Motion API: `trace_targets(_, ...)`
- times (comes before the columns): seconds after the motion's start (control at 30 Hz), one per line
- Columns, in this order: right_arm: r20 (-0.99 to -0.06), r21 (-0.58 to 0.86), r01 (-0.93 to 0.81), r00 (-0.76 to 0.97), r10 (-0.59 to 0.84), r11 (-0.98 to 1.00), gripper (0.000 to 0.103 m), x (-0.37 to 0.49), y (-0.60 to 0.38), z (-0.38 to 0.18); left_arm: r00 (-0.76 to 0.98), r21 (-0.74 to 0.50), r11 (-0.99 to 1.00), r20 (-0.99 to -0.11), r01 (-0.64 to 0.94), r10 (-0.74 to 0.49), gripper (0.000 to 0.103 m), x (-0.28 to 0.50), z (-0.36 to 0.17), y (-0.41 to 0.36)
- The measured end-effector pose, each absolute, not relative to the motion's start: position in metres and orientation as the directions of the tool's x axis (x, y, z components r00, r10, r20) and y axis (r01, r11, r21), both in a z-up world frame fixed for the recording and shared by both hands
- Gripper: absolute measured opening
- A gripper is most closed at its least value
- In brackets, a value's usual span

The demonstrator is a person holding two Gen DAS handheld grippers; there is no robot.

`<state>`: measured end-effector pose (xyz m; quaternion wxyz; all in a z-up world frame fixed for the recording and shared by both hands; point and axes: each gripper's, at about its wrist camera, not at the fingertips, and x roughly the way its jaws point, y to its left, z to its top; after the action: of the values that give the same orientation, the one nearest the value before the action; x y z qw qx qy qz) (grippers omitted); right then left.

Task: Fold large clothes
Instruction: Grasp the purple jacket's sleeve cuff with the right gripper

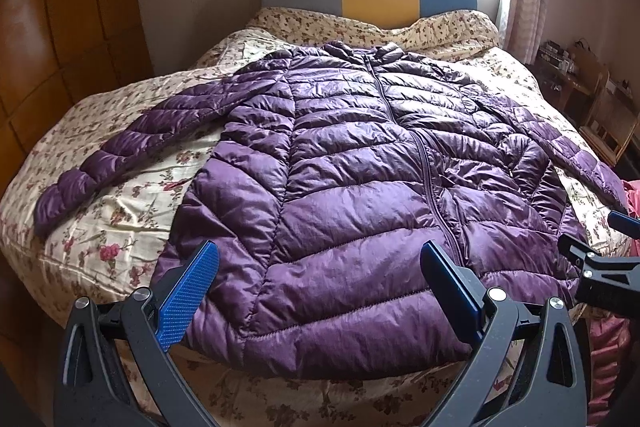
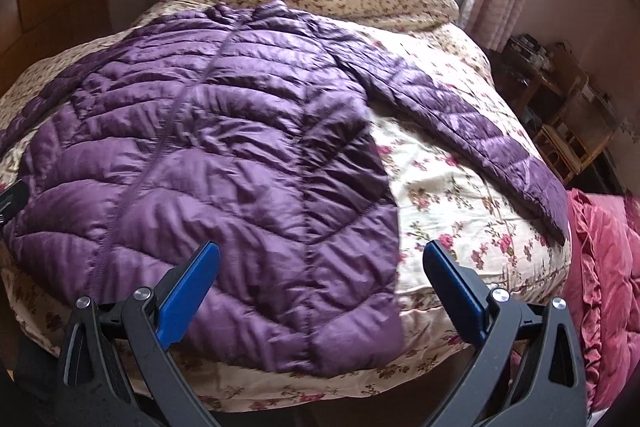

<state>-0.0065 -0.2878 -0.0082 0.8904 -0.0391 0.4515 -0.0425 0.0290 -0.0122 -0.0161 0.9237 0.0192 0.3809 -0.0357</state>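
Purple puffer jacket (image 1: 360,163) flat on bed, both grippers' jaws apart, empty; slick shell w/ puffy fill could slip a shallow pinch.

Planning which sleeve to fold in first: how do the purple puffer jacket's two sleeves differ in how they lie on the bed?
The jacket's left-view sleeve lies wholly on the floral bedspread; the right-view sleeve reaches the bed's edge, its cuff beside the pink ruffled quilt. Both are quilted purple, spread outward, angled toward the hem, untouched.

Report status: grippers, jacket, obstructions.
Left gripper and right gripper open, empty, hovering at hem. Purple quilted puffer jacket flat, zipped, sleeves spread on floral bedspread. Nothing on it.
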Motion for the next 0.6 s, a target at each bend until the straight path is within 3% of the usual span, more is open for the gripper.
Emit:
trace_targets(0.27, -0.85, -0.058, 0.192, 0.506, -0.149, 0.98, 0.101, 0.019, -0.356, -0.037, 0.676, -0.043, 0.992, -0.728, 0.122, -0.115, 0.1, 0.074, -0.015, -0.014)
trace_targets(0.6, -0.884, 0.067, 0.504, 0.43, -0.183, 0.861, 0.1, 0.029, -0.483, -0.055, 0.635, -0.05, 0.988, -0.761, 0.148, -0.134, 0.1, 0.151, -0.024, -0.017)
